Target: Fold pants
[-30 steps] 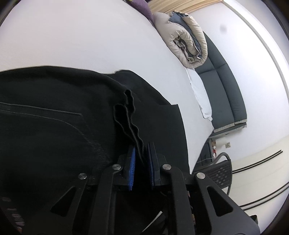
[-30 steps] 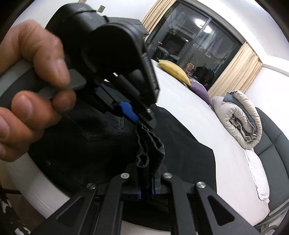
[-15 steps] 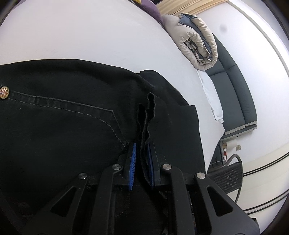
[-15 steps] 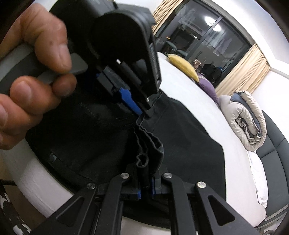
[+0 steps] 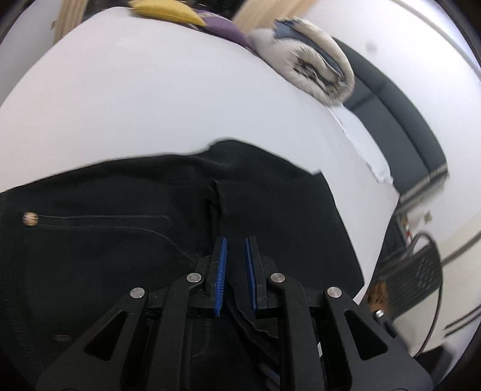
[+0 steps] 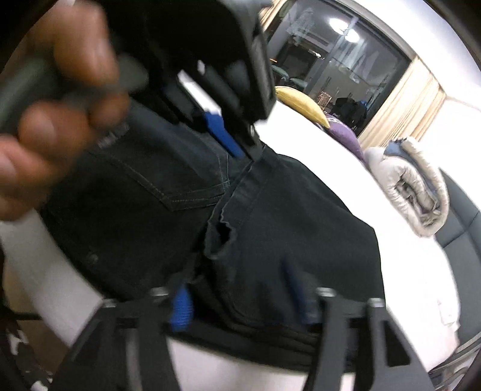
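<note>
The black pants (image 5: 126,240) lie folded on the white bed (image 5: 150,105), their hem edge (image 5: 215,204) resting on the back-pocket area. My left gripper (image 5: 234,270) sits low over them, blue pads a little apart, with the hem edge lying just ahead of the tips. My right gripper (image 6: 240,300) is open wide, its blue pads (image 6: 180,306) spread to either side of the pants (image 6: 285,225) and the loose hem (image 6: 222,231). The left gripper and the hand holding it (image 6: 60,90) fill the upper left of the right wrist view.
A rolled beige duvet (image 5: 315,69) and yellow and purple pillows (image 5: 168,13) lie at the far side of the bed. A dark sofa (image 5: 399,126) stands along the wall. A dark basket (image 5: 418,273) sits on the floor past the bed's right edge.
Both grippers have opened and let go of the bunched hem, which now lies flat on the pants. The right jaws went from shut to wide apart; the left gripper drew back slightly.
</note>
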